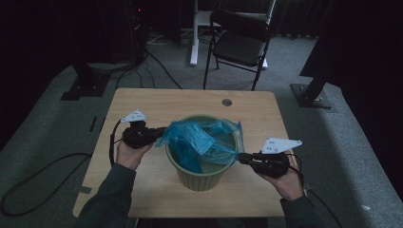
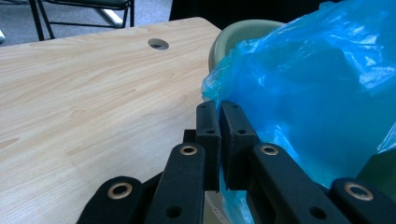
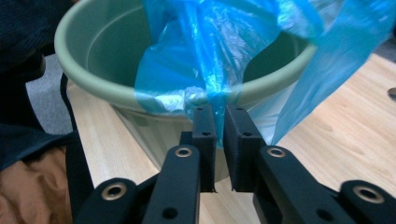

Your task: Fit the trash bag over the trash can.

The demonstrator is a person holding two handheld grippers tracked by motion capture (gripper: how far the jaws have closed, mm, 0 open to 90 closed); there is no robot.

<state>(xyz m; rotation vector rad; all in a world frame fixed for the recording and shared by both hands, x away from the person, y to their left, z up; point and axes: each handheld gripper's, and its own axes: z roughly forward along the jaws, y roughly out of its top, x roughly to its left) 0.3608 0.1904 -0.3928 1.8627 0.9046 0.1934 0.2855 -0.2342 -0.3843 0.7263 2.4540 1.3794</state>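
Bag [image 1: 202, 137] stretched L-R across bin [image 1: 202, 178]; both hand-held grippers [image 1: 159, 133] [image 1: 241, 157] pinch its edges

Both grippers matte black. Left gripper [image 1: 159, 133]: grey three-cornered plate on top, black cable looping off its body. Right gripper [image 1: 241, 158]: same plate, black cable trailing behind. Jaw links carry brass-ringed pivot holes; pads blocky, with small dark screw holes. Sleeves dark, possibly grey-green in this dim light.

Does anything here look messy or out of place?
Yes: the blue bag sits bunched and lopsided in the green bin, its edge draped over only part of the rim, not yet spread evenly around it.
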